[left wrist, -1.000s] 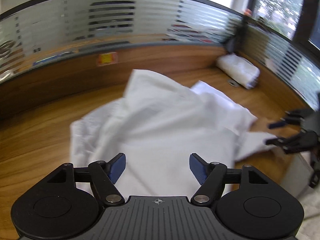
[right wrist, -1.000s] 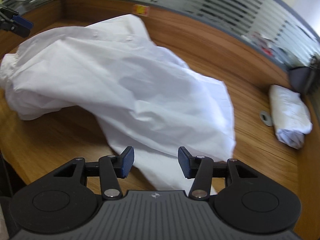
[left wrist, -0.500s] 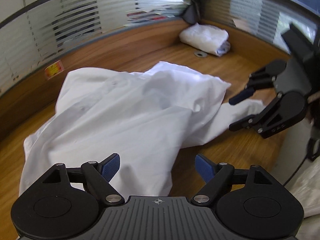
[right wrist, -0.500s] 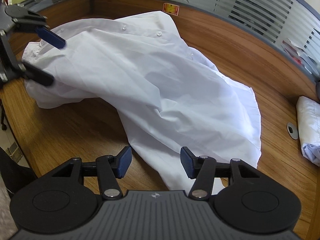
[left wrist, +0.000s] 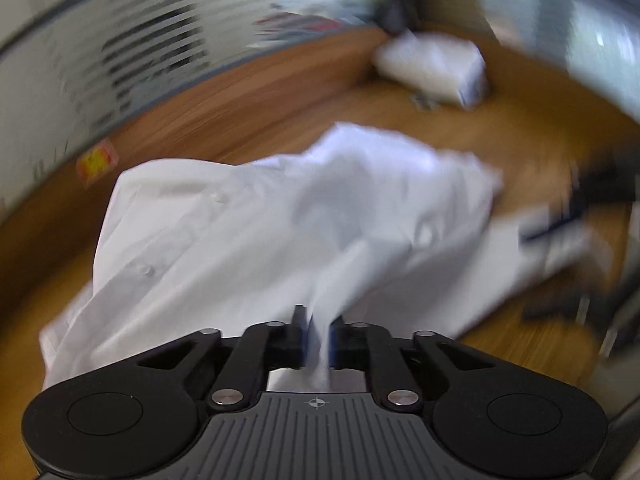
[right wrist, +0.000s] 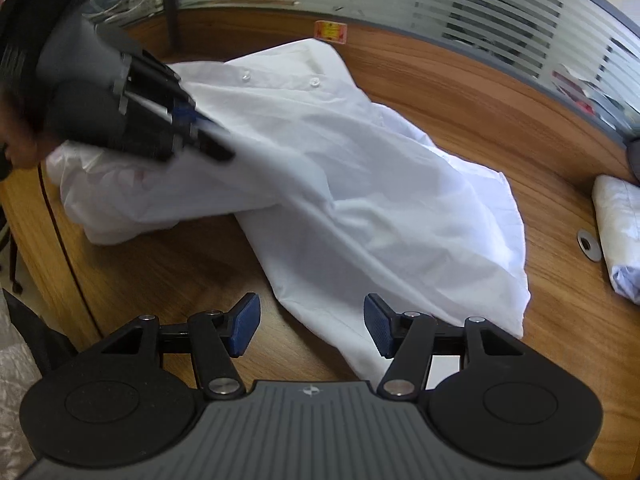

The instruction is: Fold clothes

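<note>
A crumpled white button shirt [right wrist: 320,168] lies spread across the wooden desk [right wrist: 168,280]; it also shows, blurred, in the left wrist view [left wrist: 280,232]. My left gripper [left wrist: 318,340] is shut on a fold of the shirt near its left end; it also shows in the right wrist view [right wrist: 200,136] at the upper left. My right gripper [right wrist: 310,330] is open and empty, its fingers on either side of the shirt's near hem, just above the desk. It appears as a dark blur in the left wrist view [left wrist: 560,220].
A folded white garment [right wrist: 618,236] lies at the desk's far right, next to a round cable grommet [right wrist: 588,244]; both show in the left wrist view, garment [left wrist: 432,68] at the top. A striped glass partition [right wrist: 440,4] curves behind the desk. The desk edge [right wrist: 52,240] runs down the left.
My left gripper has shut on a fold of the shirt and is moving fast, blurring its view. My right gripper has stayed open near the hem.
</note>
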`<control>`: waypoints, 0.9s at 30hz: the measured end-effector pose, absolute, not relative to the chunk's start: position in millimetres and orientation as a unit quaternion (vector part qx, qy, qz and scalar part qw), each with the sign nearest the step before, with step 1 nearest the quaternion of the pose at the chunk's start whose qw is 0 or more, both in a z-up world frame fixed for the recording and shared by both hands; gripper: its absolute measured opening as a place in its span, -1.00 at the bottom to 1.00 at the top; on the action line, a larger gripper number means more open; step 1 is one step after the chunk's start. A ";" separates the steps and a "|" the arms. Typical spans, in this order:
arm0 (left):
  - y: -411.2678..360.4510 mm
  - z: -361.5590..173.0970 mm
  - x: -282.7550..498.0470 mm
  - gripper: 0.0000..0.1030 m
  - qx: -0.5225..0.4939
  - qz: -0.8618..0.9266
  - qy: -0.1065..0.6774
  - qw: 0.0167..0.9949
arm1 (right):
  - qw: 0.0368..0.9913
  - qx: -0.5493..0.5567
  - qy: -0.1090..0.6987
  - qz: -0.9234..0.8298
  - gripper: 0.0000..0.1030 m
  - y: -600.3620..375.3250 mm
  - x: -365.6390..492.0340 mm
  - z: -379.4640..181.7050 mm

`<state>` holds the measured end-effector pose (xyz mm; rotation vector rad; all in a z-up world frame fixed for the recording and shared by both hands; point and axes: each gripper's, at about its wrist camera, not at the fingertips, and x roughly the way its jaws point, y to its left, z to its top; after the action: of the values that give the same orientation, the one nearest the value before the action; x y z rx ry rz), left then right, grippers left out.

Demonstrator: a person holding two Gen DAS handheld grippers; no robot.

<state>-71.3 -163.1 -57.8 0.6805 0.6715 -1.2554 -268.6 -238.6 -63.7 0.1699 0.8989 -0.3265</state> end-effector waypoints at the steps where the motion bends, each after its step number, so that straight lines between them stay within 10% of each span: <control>1: -163.9 -49.6 -57.8 -0.81 0.278 -0.566 0.321 0.707 | 0.884 0.089 0.429 -0.163 0.24 -238.5 -267.8 -63.7; 27: -157.0 -14.8 105.6 -0.82 0.066 -0.548 0.434 0.712 | 0.745 0.602 0.227 -0.174 0.21 -345.8 -141.9 -136.0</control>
<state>105.6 -157.0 -14.8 0.1472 0.9623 -1.2158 -141.9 -345.8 -136.0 1.3182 0.4976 -0.3803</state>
